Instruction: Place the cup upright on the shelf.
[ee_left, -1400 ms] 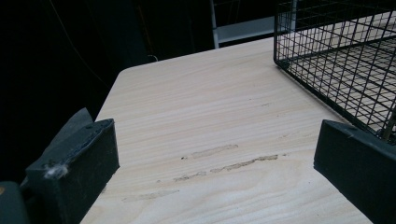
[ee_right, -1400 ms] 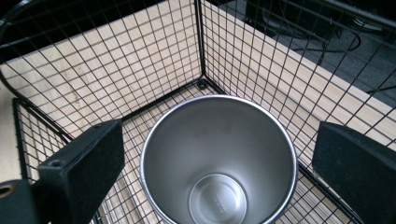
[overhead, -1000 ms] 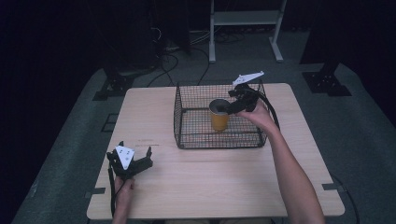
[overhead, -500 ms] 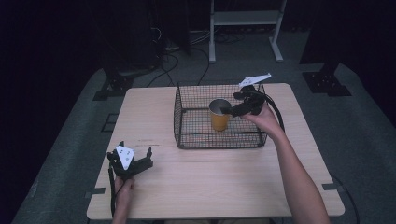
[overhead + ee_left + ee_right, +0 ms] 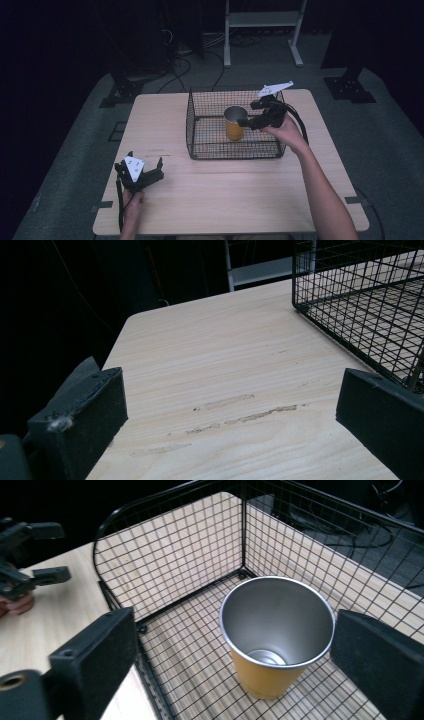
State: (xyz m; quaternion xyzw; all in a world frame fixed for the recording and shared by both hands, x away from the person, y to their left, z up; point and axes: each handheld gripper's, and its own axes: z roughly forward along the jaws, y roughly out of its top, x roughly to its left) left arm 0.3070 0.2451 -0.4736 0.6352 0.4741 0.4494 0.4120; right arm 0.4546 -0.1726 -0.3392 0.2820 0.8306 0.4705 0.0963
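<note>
In wire basket point(image 5: 200, 135): cup point(image 5: 234, 123) upright; both tongs point(image 5: 244, 122) point(image 5: 142, 167) released; right fingertips hard to discern.

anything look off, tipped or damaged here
Nothing serious. The yellow cup stands upright and empty inside the wire basket, nothing spilled. The only flaw: scuff marks scraped into the table near the left gripper.

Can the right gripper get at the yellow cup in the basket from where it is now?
Probably yes. The right gripper is above the wire basket, whose top is open, and its jaws are spread wide on either side of the upright cup. Nothing lies between them; the basket's walls only limit sideways approach.
</note>
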